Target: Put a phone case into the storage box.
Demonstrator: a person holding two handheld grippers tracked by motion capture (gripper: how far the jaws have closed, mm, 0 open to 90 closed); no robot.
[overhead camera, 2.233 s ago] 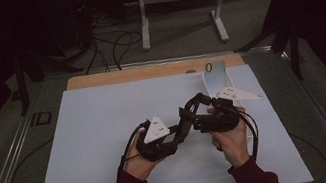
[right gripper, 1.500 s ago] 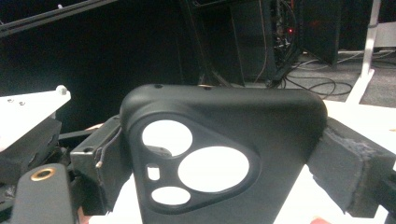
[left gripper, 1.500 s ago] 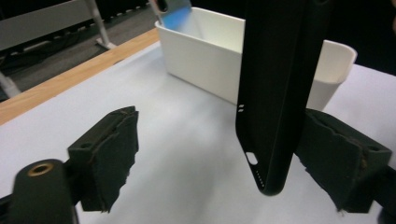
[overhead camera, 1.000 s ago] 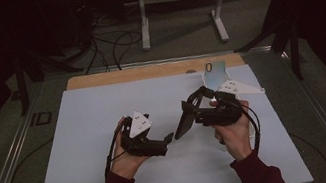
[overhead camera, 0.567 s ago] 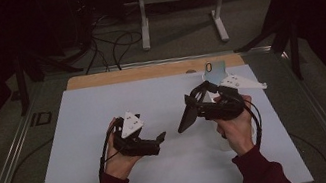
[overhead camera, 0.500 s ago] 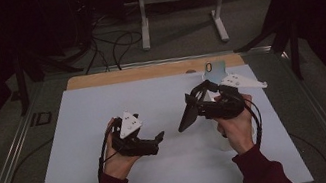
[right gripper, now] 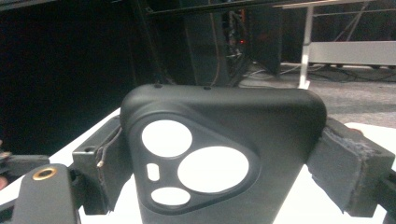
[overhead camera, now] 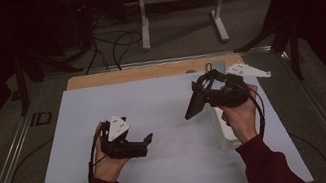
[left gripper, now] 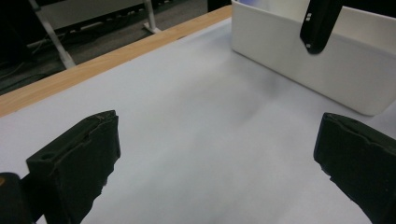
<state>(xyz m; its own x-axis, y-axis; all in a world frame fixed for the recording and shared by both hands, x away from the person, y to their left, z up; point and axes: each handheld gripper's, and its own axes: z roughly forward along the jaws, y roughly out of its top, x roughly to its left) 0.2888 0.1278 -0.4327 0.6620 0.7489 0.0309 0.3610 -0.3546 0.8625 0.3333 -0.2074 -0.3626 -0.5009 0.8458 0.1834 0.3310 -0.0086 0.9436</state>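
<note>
Now the left tongs [overhead camera: 148, 138] and phone case [overhead camera: 193, 108] sit farther apart.

Phone case [right gripper: 224, 158]: black, matt, smooth, looks like soft plastic or rubber, clean-edged cutouts. Right tool [right gripper: 219, 154] pads gripping it at 3 and 9 o'clock: dark grey foam or rubber, rough, frayed at the edges. Brass-coloured metal insert at 8 o'clock on the tool body. Left tool [left gripper: 224, 163] pads: same black material, coarse, chipped along the edges. Surface [overhead camera: 153, 103]: pale sheet, matt, smooth, like paper or laminate; bare wood strip [overhead camera: 147, 71] along its 12 o'clock edge, light finish. White bin [left gripper: 299, 56] at 2 o'clock in the left gripper view: smooth plastic, slight sheen. Grey plates on tool tops: flat matt plastic. Sleeves [overhead camera: 266, 169]: dark red cloth.
</note>
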